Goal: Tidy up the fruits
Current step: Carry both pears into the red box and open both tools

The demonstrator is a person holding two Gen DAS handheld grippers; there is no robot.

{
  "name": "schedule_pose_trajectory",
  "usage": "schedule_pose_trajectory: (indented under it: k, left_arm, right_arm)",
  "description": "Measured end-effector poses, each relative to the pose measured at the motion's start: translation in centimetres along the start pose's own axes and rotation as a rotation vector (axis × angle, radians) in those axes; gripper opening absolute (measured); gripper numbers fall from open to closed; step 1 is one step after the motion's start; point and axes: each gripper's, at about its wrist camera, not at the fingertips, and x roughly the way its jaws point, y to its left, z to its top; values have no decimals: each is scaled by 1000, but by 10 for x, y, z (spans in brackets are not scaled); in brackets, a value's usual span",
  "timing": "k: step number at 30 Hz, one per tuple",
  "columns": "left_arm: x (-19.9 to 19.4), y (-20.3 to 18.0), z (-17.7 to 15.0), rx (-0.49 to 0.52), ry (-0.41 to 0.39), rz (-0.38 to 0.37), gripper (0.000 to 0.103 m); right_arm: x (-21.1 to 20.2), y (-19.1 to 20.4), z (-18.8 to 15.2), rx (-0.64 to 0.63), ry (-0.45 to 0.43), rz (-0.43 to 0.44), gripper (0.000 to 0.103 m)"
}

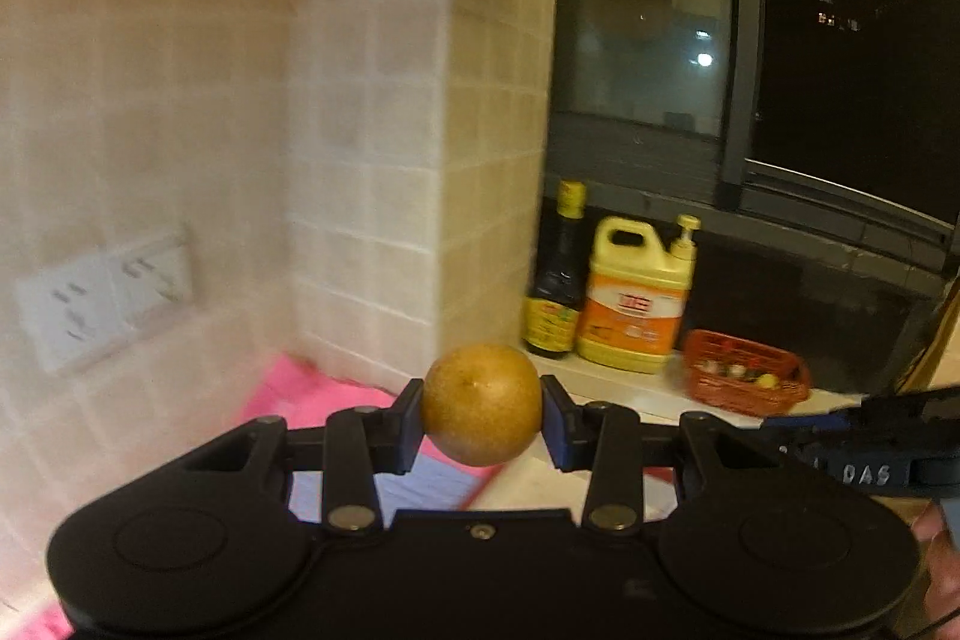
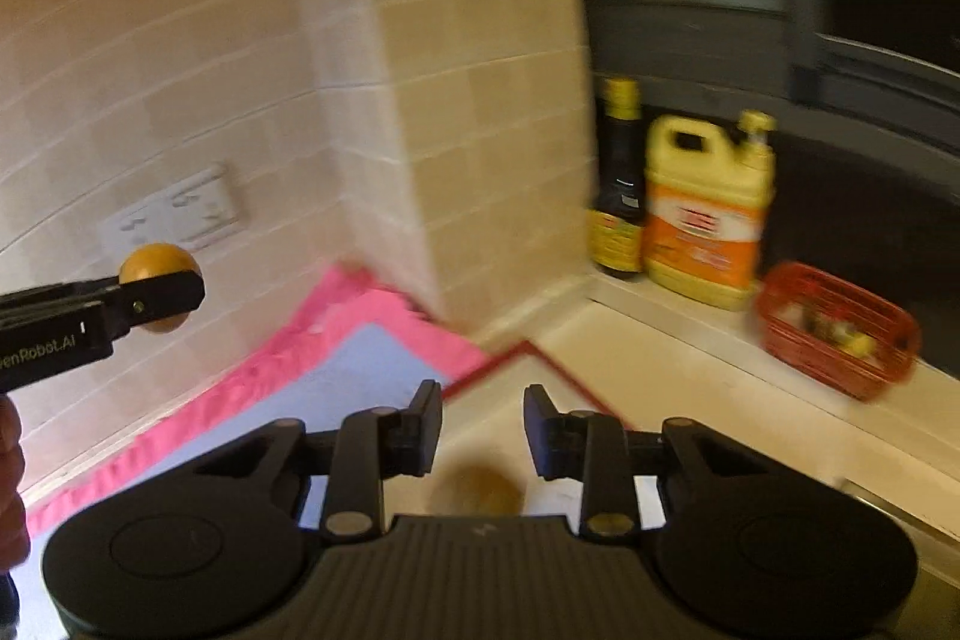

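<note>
i'm gripping a brown pear (image 1: 481,403) in my left gripper (image 1: 481,421) above the pink-edged mat (image 2: 384,340), right gripper (image 2: 483,427) gaping empty, facing tiled walls (image 1: 180,100) and a dark window (image 1: 840,40).

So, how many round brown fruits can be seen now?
2. One fruit is clamped in the left gripper, held up near the tiled wall. A blurred second fruit lies below the open right gripper. Others may be hidden.

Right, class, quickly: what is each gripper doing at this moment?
Left gripper: shut on the brown round fruit.
Right gripper: open, holding nothing.
</note>
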Motion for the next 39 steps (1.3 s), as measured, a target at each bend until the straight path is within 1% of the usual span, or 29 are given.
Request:
schedule_pose_trajectory:
  k: [1, 2, 3, 4, 5, 6, 8, 9, 11, 13, 18, 23, 29, 30, 31, 32, 33, 34, 36, 39]
  left_arm:
    - [11, -2, -2, -15, 24, -17, 47]
    - [23, -3, -5, -35, 50, -36, 47]
    - [34, -4, -10, -49, 78, -50, 47]
    - [46, -7, -17, -39, 109, -55, 47]
    - [56, -10, -26, -26, 144, -59, 47]
    - [69, -10, -37, -43, 185, -72, 47]
    - [102, -6, -59, -129, 290, -130, 47]
    - [117, -6, -68, -145, 326, -140, 47]
    - [140, -12, -86, -130, 386, -130, 47]
    - [157, -20, -99, -116, 431, -139, 47]
    - [187, -34, -116, -40, 490, -115, 47]
    - [205, -34, -124, -42, 531, -135, 47]
    - [212, -33, -131, -41, 552, -136, 47]
    - [212, -32, -131, -40, 552, -135, 47]
    - [211, -32, -130, -39, 552, -135, 47]
    - [211, -31, -130, -40, 550, -137, 47]
    - [211, -31, -130, -39, 547, -139, 47]
    - [210, -30, -129, -37, 544, -138, 47]
    - [209, -30, -127, -33, 539, -135, 47]
    - [207, -29, -125, -29, 533, -133, 47]
  right_arm:
    - [7, -7, -1, -13, 29, -4, 34]
    - [14, -16, -4, -16, 53, 17, 32]
    - [22, -28, -8, 7, 86, 13, 34]
    - [31, -39, -12, 20, 128, 4, 34]
    - [40, -49, -17, 3, 168, 15, 34]
    - [47, -56, -21, -2, 197, 15, 34]
    - [60, -67, -31, 19, 236, 16, 35]
    - [65, -71, -37, 31, 255, 28, 35]
    - [79, -73, -49, 44, 293, 38, 35]
    - [93, -71, -61, 39, 318, 17, 35]
    - [120, -67, -81, 70, 378, 39, 36]
    - [137, -60, -86, 71, 401, 44, 36]
    - [148, -59, -91, 89, 444, 70, 37]
    - [147, -59, -92, 94, 455, 83, 41]
    - [144, -57, -94, 105, 470, 108, 48]
    - [142, -56, -94, 115, 476, 137, 54]
    - [139, -54, -96, 125, 479, 169, 64]
    - [137, -52, -98, 132, 482, 189, 72]
    - [139, -46, -102, 144, 502, 212, 72]
    - [146, -39, -107, 143, 531, 211, 72]
